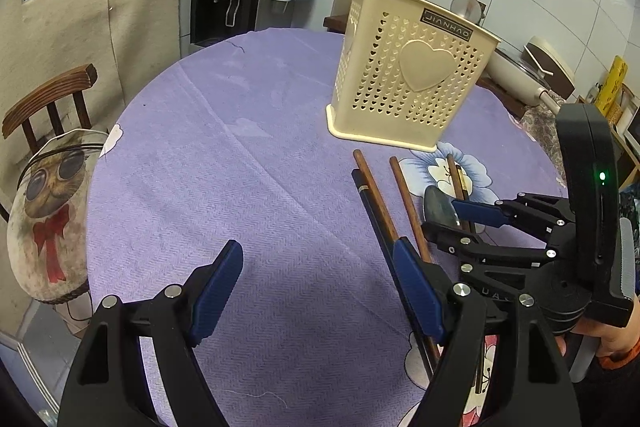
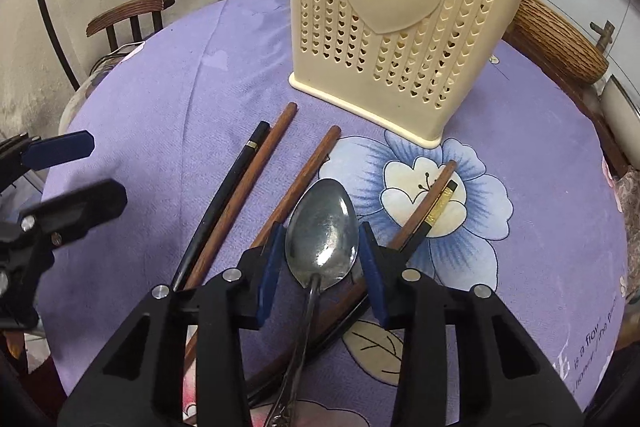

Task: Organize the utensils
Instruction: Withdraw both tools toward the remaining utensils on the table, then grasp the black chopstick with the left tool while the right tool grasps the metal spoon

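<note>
Metal spoon [image 2: 322, 227] bowl between parted right gripper [image 2: 322, 259] fingers, clearest there, left gripper [image 1: 316, 291] wide apart.

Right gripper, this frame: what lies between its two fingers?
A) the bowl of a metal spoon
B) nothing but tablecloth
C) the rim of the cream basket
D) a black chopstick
A: in the right wrist view the right gripper has its blue pads on either side of the spoon bowl, with small gaps visible, so the jaws are not yet closed.
</note>
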